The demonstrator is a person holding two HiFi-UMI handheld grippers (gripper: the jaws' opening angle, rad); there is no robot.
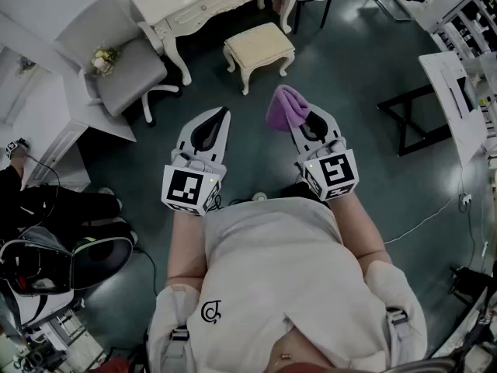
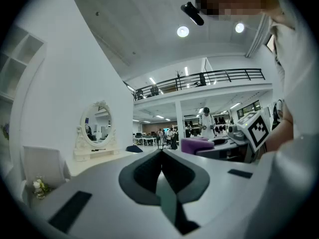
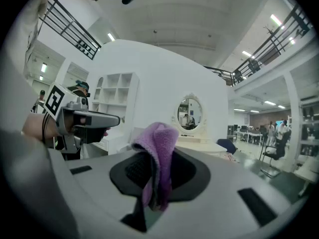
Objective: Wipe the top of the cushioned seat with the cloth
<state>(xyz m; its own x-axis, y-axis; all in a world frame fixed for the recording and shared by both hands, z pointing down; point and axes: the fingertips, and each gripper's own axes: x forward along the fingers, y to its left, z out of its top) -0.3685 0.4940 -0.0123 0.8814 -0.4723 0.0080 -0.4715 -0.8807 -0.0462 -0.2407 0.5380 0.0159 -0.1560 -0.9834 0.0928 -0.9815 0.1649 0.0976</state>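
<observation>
Held out in front of the person's torso, the right gripper (image 3: pixel 153 185) has its jaws clenched on a purple cloth (image 3: pixel 158 142). The cloth is pinched in a fold between the dark pads and bunches up above them in a soft hump, with a shorter tail hanging below the pinch. Beside it, at about the same height, the left gripper (image 1: pixel 224 113) points the same way. Its own view shows the jaws pressed together with nothing between them. The two grippers are apart from each other and touch nothing else. The cushioned seat (image 1: pixel 260 45), a small cream stool with a padded top and curved white legs, stands on the dark floor ahead of both grippers and well apart from them, so the cloth is not on it. The seat sits just in front of a white dressing table (image 1: pixel 210 5). An oval mirror (image 2: pixel 96 124) in an ornate white frame stands on that table. To the left of the table is a grey chair (image 1: pixel 132 72) with a small bunch of flowers (image 1: pixel 104 59) lying on its seat.
</observation>
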